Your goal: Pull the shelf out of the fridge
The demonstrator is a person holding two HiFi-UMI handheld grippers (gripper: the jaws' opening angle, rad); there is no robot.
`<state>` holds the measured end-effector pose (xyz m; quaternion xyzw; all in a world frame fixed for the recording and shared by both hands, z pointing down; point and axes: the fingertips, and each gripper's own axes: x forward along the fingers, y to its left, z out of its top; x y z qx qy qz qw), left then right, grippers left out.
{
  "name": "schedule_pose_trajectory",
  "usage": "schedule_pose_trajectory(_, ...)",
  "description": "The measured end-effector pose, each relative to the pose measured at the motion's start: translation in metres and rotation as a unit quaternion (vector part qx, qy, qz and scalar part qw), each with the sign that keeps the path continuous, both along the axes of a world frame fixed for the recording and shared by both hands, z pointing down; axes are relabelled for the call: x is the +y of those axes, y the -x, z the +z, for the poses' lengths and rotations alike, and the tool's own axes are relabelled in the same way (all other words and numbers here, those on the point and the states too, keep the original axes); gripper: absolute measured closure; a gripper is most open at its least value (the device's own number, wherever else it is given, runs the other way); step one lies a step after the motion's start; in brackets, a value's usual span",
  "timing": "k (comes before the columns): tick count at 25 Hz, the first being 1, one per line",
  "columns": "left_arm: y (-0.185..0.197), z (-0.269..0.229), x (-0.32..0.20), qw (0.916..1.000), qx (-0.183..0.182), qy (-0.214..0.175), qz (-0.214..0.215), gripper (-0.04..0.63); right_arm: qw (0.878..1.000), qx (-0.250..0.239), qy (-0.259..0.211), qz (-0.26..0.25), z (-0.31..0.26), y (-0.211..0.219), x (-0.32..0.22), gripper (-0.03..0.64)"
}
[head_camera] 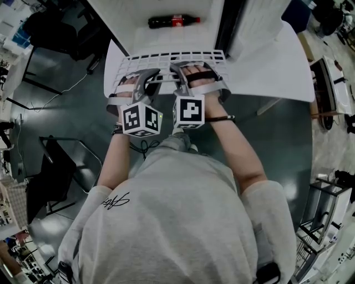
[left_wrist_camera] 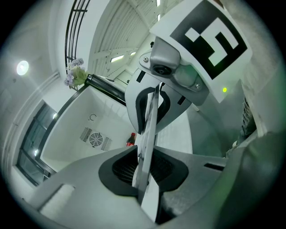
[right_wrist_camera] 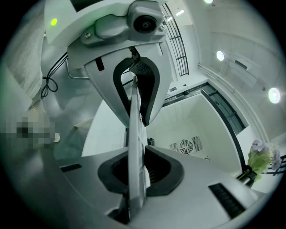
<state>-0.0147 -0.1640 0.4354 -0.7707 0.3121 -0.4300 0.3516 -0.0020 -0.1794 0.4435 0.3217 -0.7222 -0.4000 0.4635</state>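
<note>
The white wire shelf sticks out of the open fridge toward me, its grid level. My left gripper is shut on the shelf's front edge left of the middle. My right gripper is shut on the same edge just beside it. In the left gripper view the shelf runs edge-on between the dark pads of the left gripper, and the right gripper clamps it further along. In the right gripper view the shelf is pinched the same way by the right gripper.
A cola bottle lies on its side on the fridge floor behind the shelf, also visible as the bottle near the round fan vent. The white fridge door stands open at the right. Chairs and cables stand on the floor at the left.
</note>
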Motion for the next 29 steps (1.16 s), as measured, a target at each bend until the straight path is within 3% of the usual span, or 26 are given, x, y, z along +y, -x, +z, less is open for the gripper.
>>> schedule_pose_trajectory(12,-0.0008,0.0007,0.0025,1.0000,0.002,0.002,0.003,0.540,1.000,-0.007,0.015,0.000,0.0025,0.0014,0.0057,0.577)
schedule_pose_trajectory(16,-0.0001,-0.0001,0.0024,1.0000,0.003,0.001,0.001,0.540,1.000,0.014,-0.017,0.003,-0.0028,-0.0024,-0.0001,0.577)
schedule_pose_trajectory(29,0.0003,0.0028,0.0026,1.0000,0.004,0.003,0.001,0.540,1.000,0.013,-0.013,0.003,0.0006,-0.0018,0.0003,0.577)
